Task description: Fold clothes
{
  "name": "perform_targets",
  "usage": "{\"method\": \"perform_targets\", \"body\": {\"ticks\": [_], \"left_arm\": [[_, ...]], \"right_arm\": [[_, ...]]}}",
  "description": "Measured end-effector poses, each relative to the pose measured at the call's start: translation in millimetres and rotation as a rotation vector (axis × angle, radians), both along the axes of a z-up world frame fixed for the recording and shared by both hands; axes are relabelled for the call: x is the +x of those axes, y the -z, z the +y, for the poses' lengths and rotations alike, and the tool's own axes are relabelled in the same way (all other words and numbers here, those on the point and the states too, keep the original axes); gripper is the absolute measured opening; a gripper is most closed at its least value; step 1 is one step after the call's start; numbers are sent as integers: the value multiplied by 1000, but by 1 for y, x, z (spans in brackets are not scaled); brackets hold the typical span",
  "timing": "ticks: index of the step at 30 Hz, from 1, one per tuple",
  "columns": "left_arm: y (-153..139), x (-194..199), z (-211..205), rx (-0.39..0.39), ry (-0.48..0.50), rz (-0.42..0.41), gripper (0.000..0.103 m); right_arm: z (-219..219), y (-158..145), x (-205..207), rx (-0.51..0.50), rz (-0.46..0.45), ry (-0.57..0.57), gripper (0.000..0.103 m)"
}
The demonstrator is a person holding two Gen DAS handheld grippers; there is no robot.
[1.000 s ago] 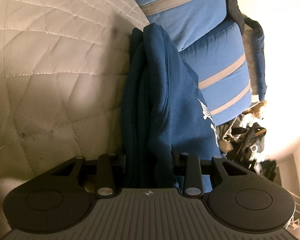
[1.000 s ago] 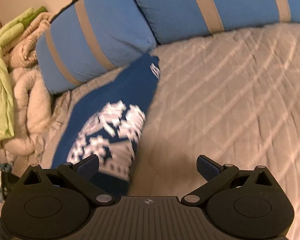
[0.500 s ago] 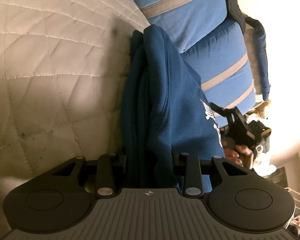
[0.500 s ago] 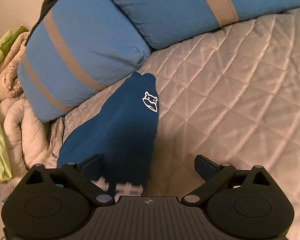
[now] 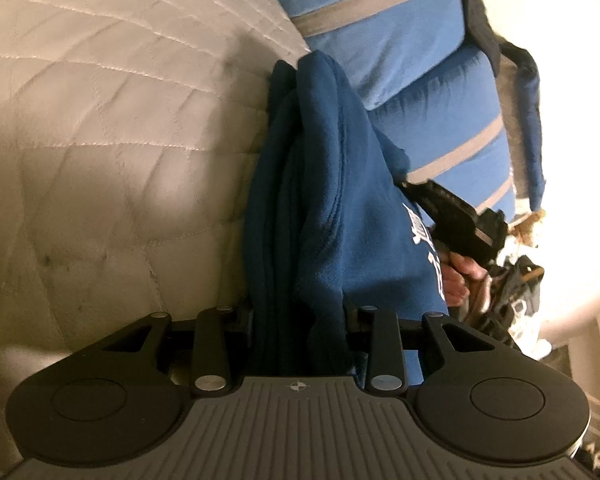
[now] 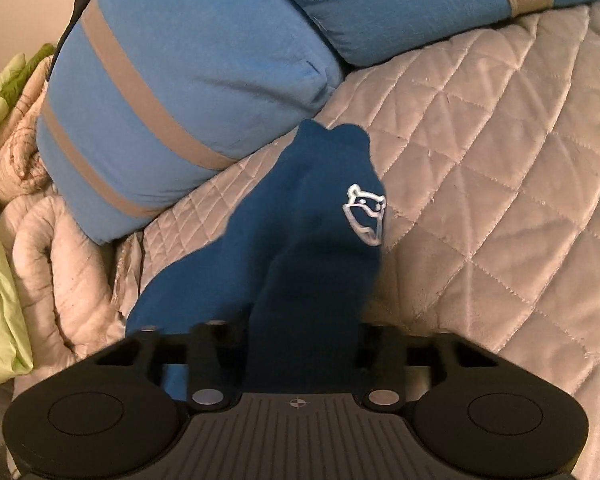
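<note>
Swung in from wide open over bare quilt: right gripper, jaws just closing, now clamped on a blue garment fold at lower centre. Left gripper likewise pinched on bunched garment, lower centre, jaws narrowing slightly. Garment draped up-frame toward striped pillows. Right gripper visible at centre right of left view.

right gripper fingers closed onto blue garment
</note>
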State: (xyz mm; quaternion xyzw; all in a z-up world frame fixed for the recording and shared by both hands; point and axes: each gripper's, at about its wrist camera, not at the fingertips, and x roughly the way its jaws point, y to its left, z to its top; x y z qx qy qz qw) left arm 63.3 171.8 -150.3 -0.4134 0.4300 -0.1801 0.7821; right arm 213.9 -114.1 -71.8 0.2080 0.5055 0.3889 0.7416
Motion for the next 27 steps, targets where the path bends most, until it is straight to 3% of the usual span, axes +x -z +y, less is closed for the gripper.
{"method": "perform_targets", "body": {"ticks": [4, 8, 12, 19, 23, 27], "left_arm": [[-28, -9, -5, 7, -6, -24, 25], [-61, -28, -18, -1, 51, -85, 25], [-77, -53, -38, -20, 119, -120, 25], [-68, -73, -57, 13, 171, -74, 25], [-68, -68, -48, 23, 136, -63, 25], [-88, -58, -24, 71, 74, -117, 25]], "right_arm": [[-12, -42, -15, -7, -83, -30, 27], [-40, -91, -39, -16, -165, -59, 27], [-77, -121, -60, -24, -178, -70, 27], [-104, -119, -85, -76, -164, -75, 27], [-89, -111, -87, -77, -154, -75, 27], [-53, -125, -78, -25, -192, -113, 27]]}}
